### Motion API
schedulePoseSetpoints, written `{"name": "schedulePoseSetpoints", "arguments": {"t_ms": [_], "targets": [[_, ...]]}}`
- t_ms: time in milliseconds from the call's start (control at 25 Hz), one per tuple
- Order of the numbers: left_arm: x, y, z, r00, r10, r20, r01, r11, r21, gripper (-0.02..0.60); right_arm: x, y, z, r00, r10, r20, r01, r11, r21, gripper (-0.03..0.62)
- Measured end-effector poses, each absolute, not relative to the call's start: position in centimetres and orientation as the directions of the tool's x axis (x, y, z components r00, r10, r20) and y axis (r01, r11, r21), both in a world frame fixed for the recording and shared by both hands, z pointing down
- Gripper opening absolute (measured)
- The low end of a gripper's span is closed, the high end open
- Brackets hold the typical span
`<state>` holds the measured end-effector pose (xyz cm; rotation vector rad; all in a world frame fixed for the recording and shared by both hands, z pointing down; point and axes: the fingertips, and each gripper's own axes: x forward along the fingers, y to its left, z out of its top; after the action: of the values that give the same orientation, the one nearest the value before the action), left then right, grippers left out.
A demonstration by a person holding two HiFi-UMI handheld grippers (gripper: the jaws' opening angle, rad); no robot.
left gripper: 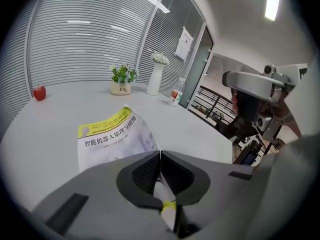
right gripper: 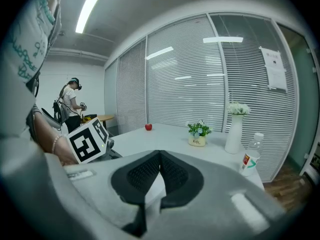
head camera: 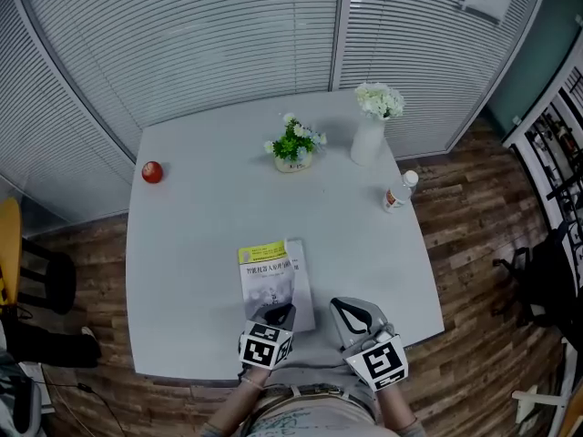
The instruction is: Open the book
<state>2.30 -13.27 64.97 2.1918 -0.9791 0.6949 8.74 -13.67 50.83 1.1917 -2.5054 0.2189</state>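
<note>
A book (head camera: 271,276) with a yellow-and-white cover lies near the front edge of the white table (head camera: 200,244). My left gripper (head camera: 276,316) sits at the book's near edge, shut on the front cover. In the left gripper view the cover (left gripper: 112,136) curls up off the table and its near edge runs in between the closed jaws of the left gripper (left gripper: 160,155). My right gripper (head camera: 352,313) rests just right of the book, shut with nothing in it. In the right gripper view the right gripper (right gripper: 160,153) has its jaws together, with the left gripper's marker cube (right gripper: 90,140) beside it.
A red apple (head camera: 152,172) lies at the table's far left. A small potted plant (head camera: 293,149), a white vase of flowers (head camera: 368,137) and a plastic bottle (head camera: 399,192) stand at the back and right. Blinds close off the far side; a person stands in the distance (right gripper: 69,104).
</note>
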Motion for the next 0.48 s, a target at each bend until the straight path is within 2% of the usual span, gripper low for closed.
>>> {"name": "schedulePoseSetpoints", "arguments": {"t_ms": [480], "targets": [[-1.3, -12.5, 63.0, 0.609, -0.484, 0.628, -0.779, -0.512, 0.361, 0.003, 5.9, -12.7, 51.0, -0.587, -0.712, 0.387, -0.759, 0.649, 0.043, 0.003]]}}
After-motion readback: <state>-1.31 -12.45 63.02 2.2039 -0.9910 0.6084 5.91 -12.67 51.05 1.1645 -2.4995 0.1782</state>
